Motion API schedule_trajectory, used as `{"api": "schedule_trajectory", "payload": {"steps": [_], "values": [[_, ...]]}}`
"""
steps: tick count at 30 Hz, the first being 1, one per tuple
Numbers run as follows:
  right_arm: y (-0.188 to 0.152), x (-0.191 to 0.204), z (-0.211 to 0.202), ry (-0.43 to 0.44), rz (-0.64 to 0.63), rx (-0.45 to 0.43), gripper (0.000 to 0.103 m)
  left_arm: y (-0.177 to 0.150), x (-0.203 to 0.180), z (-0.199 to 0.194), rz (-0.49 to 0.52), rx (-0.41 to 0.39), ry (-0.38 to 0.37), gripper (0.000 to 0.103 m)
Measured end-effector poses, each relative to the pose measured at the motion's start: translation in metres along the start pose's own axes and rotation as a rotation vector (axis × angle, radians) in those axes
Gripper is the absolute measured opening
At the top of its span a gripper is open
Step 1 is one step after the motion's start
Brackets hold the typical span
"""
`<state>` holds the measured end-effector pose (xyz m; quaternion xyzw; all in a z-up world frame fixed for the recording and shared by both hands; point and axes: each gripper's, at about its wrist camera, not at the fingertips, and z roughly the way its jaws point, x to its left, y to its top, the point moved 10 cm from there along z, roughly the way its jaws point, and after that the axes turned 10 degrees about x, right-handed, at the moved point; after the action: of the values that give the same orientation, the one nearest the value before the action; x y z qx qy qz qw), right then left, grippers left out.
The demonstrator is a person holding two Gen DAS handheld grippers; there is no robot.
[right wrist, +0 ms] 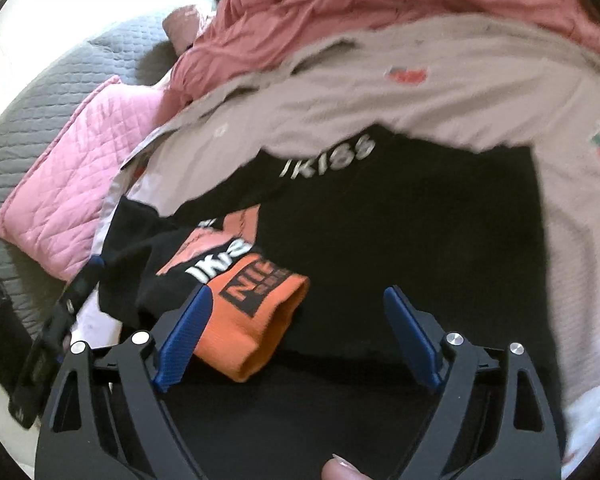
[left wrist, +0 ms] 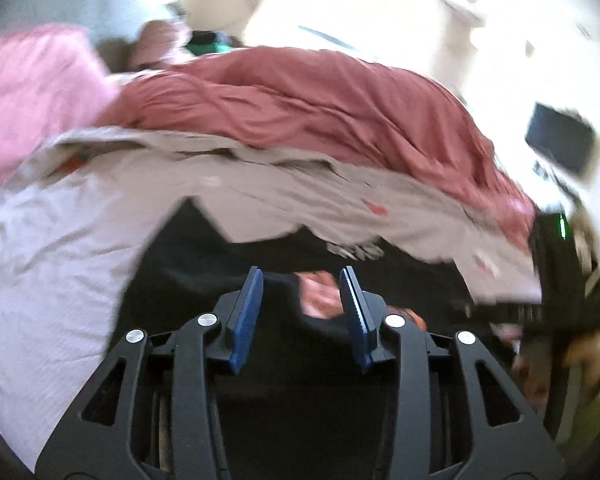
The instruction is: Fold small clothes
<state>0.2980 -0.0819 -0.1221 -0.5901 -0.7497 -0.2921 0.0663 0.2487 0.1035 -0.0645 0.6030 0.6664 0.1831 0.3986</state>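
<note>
A black garment with white "IKISS" lettering and an orange cuff lies on a pale sheet with strawberry prints. My right gripper is open just above it, the left blue finger beside the orange cuff. In the left wrist view the same black garment lies under my left gripper, which is open with dark and pinkish cloth between the blue fingers, not pinched. My left gripper also shows at the left in the right wrist view.
A dusty-red duvet is bunched behind the garment. A pink quilted pillow lies to the left on a grey quilted cover. A dark device sits at right. The left wrist view is blurred.
</note>
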Motion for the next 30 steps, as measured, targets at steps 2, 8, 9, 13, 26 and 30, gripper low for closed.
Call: {"api": "schedule_trajectory", "payload": {"steps": [2, 8, 9, 13, 26, 30], "values": [[-0.002, 0.001, 0.009, 0.031, 0.034, 0.028, 0.084, 0.004, 0.014, -0.004, -0.055, -0.016, 0.014, 0.032], [-0.001, 0.001, 0.031, 0.034, 0.091, 0.048, 0.076, 0.012, 0.049, -0.015, -0.156, -0.059, 0.111, 0.038], [-0.001, 0.001, 0.031, 0.031, 0.088, 0.042, 0.072, 0.013, 0.053, -0.017, -0.165, -0.066, 0.128, 0.039], [-0.001, 0.015, 0.036, 0.048, 0.021, 0.05, 0.035, 0.015, 0.064, -0.026, -0.186, -0.09, 0.169, 0.044], [0.045, 0.052, -0.057, -0.098, -0.311, -0.242, 0.008, 0.013, 0.072, -0.029, -0.209, -0.096, 0.172, 0.046], [0.066, 0.02, -0.084, -0.229, -0.312, -0.286, 0.008, 0.011, 0.066, -0.024, -0.19, -0.083, 0.171, 0.046]]}}
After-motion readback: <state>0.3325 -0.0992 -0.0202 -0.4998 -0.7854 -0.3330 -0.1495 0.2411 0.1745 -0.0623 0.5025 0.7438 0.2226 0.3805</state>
